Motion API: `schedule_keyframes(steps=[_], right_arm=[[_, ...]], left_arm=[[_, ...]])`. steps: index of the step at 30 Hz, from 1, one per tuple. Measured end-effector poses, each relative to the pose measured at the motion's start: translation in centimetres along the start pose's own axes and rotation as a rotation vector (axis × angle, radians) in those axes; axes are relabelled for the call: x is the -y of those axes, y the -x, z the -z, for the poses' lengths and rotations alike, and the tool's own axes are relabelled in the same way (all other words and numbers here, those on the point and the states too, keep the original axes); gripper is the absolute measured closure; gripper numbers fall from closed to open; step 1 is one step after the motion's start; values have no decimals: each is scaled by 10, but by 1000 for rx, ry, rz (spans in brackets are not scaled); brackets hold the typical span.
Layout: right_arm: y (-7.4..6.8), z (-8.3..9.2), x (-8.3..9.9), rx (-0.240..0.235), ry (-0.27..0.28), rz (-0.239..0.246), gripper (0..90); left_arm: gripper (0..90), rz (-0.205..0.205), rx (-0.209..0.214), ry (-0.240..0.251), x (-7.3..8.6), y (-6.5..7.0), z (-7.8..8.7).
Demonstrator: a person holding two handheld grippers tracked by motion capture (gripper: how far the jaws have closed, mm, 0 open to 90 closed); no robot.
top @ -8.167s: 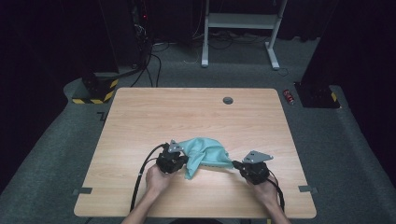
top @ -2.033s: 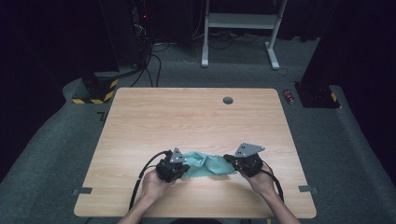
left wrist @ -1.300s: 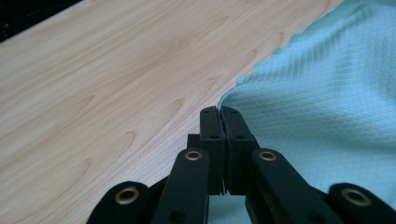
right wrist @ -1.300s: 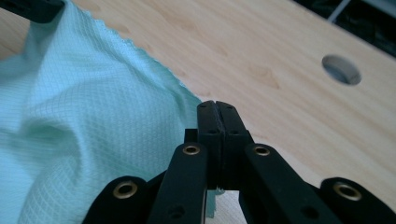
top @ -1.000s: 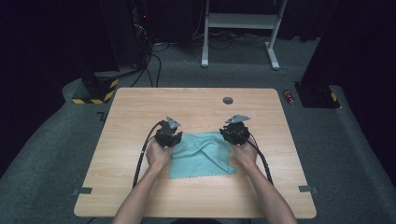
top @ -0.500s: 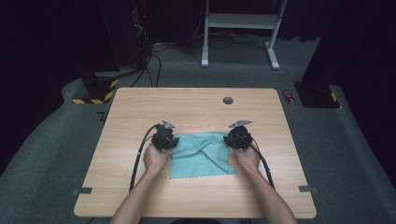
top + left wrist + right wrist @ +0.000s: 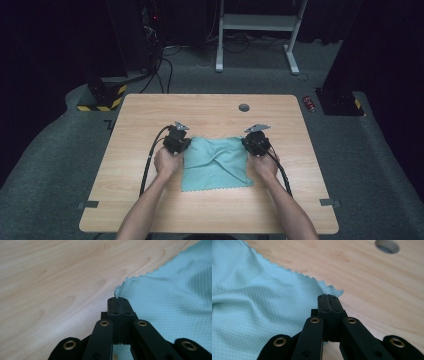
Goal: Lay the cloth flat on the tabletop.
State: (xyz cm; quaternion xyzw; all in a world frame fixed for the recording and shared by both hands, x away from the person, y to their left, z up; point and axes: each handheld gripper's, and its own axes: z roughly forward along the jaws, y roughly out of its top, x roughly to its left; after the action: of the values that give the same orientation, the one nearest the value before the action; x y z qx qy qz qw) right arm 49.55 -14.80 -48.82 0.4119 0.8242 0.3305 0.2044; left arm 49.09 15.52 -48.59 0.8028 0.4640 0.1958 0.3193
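Note:
A teal cloth (image 7: 215, 162) lies spread flat on the wooden table (image 7: 210, 112), with a soft crease near its far edge. My left gripper (image 7: 184, 141) sits at the cloth's far left corner. In the left gripper view its jaws (image 7: 117, 300) have just been closing and now meet on that corner, with the cloth (image 7: 170, 297) stretching to the right. My right gripper (image 7: 247, 141) is at the far right corner. Its jaws (image 7: 328, 297) have also just been closing and now pinch the frilled corner of the cloth (image 7: 259, 297).
A round cable hole (image 7: 244, 107) (image 7: 387, 245) lies in the table beyond the cloth. Black cables trail from both grippers towards the near edge. A white desk frame (image 7: 255, 22) and dark equipment stand on the floor behind the table.
The cloth, bunched between the grippers two seconds ago, has been pulled out flat. Over the last second both hands have stayed at its far corners, hardly moving.

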Motion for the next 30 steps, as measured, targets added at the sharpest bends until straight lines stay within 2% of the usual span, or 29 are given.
schedule_keyframes(steps=[2,4,6,8,9,11,13,17,19,22,25,27,30], right_arm=[[0,1,-5,22,8,10,900],[1,0,-10,32,5,4,900],[5,-4,-12,35,-2,-25,900],[8,-12,-11,34,-41,-45,896],[9,-14,-10,32,-50,-45,892],[8,-16,-9,27,-51,-51,849],[7,-14,-7,19,-38,-54,808],[5,2,-4,-17,14,-53,771],[2,13,-1,-47,36,-35,771],[-5,29,9,-84,42,-6,771],[-11,49,30,-124,55,10,775],[-15,59,43,-134,63,22,779],[-26,75,66,-143,80,54,789]], left_arm=[[895,30,-3,33,-6,-5,0],[893,57,-13,44,-8,-8,-4],[891,64,-22,35,-7,-9,-8],[881,61,-34,26,-5,-9,-14],[865,73,-29,33,-3,-8,-15],[833,66,-25,48,-1,-6,-12],[758,50,-23,62,0,-4,-6],[657,34,4,89,5,1,14],[619,28,36,84,11,6,24],[604,-23,80,75,28,21,39],[606,-61,123,61,48,37,50],[604,-83,152,40,63,47,57],[593,-97,139,33,80,57,64]])
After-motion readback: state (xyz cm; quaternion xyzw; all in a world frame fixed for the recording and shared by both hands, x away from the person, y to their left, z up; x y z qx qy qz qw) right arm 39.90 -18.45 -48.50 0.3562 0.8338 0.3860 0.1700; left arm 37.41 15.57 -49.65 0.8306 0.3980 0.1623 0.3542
